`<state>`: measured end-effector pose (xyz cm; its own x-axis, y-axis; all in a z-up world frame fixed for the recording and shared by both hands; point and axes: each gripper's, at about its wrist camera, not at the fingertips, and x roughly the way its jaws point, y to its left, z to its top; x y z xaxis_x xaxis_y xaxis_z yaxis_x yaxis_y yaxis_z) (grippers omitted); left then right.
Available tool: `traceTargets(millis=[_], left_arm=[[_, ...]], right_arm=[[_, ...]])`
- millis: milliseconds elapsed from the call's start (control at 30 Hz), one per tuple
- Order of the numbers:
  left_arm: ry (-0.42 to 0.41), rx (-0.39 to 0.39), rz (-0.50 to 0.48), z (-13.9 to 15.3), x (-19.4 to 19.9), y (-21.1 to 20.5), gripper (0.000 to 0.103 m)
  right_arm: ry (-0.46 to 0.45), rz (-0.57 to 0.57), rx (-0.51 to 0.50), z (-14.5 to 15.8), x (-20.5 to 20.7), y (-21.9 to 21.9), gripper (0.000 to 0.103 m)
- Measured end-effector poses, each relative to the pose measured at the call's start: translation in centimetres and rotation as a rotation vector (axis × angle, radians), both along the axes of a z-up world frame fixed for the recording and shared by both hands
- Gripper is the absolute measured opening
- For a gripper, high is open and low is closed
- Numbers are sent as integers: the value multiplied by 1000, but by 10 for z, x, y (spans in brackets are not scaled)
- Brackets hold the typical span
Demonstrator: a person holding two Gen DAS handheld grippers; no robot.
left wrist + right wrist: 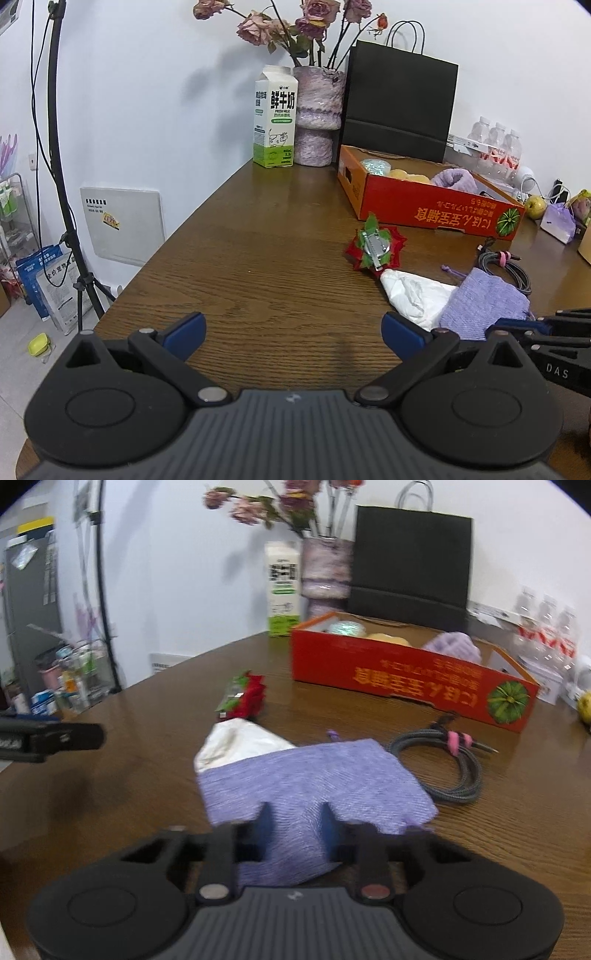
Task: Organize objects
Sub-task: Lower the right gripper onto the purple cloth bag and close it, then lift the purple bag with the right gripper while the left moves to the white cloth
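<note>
A purple knitted pouch (314, 775) lies on the wooden table, and my right gripper (297, 829) is shut on its near edge, the cloth bunched between the blue pads. The same pouch (485, 301) shows at the right in the left wrist view, with the right gripper (517, 326) on it. Beside it lie a white crumpled bag (236, 744), a red and green flower clip (245, 698) and a coiled grey cable (448, 766). My left gripper (293, 334) hovers open over bare wood with nothing between its fingers. An orange cardboard box (436, 206) holds several items.
A milk carton (275, 118), a vase of dried roses (319, 114) and a black paper bag (400, 107) stand along the back wall. Water bottles (496, 147) and a pear (535, 206) sit at the far right. The table's left edge (159, 251) drops to the floor.
</note>
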<state>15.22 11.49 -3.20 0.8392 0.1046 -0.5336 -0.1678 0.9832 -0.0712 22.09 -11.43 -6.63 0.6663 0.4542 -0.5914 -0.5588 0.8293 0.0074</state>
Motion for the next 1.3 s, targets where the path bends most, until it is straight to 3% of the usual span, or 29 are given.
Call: traceTargets(millis=[100,267,333,367,400,467,733,800,967,1033,1133,1200,1300], left_arm=[[1,10,-3,1,-2,-4,103],[-3,23,-9,4,-2,-9,103],[-8,24,-12,5,-2,-11,103],[-11,21,-15,6,-2,-13,103],[-13,18,-19,6,-2,-14,103],[-18,15,-26,7,-2,-16,103],[-11,16,-7,5,-4,-8,103],[-7,10,3,4,-4,-4,103],[7,-7,11,0,-1,2,103],[12,-9,5,-2,0,1,103],[15,-6,-4,-3,0,-1,103],[17,-5,-3,-3,0,-3,103],[15,-1,-3,-1,0,-5,103]], right_arm=[[21,-8,50,1,-2,-10,0],[-21,-44,67,4,-16,-28,1],[-9,-77,78,6,-16,-35,12],[6,-81,78,7,-15,-36,35],[21,-80,79,9,-12,-34,73],[16,-62,70,10,-11,-25,103],[29,21,-103,3,19,25,103],[85,29,-53,-3,29,20,103],[55,54,-27,-3,20,9,103],[48,45,-24,-3,17,5,98],[31,32,-12,-1,12,-1,80],[20,13,-3,-1,15,-5,60],[14,-36,15,0,21,-18,10]])
